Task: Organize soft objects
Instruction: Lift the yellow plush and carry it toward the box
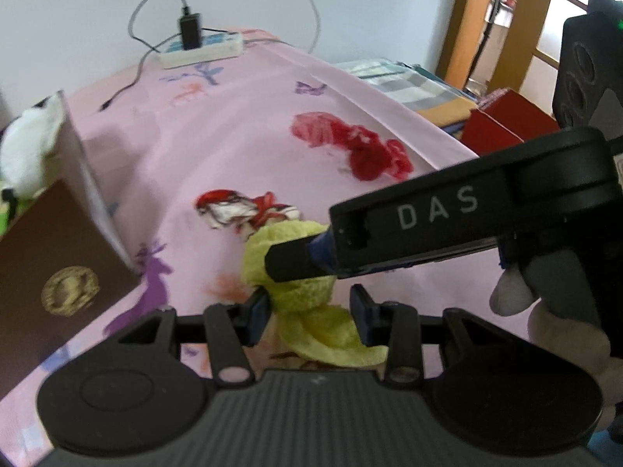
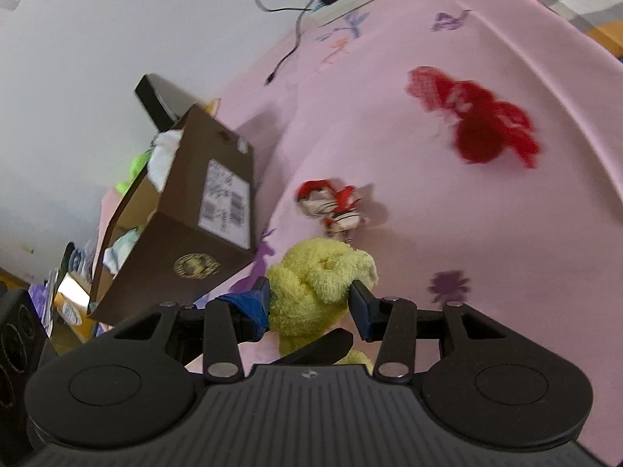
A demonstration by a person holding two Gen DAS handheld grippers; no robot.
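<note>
Yellow cloth [image 1: 296, 268] between both jaws, right gripper [image 2: 310, 305] clenching it, left gripper [image 1: 309, 313] released (fingers apart)

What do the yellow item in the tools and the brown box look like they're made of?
The yellow item looks like terry or fleece cloth: fuzzy looped nap, matte, folding limply between the right tool and the left tool. The brown box looks like cardboard: flat stiff panels, sharp edges, a matte finish, a gold printed seal and a white paper shipping label stuck on its end.
</note>
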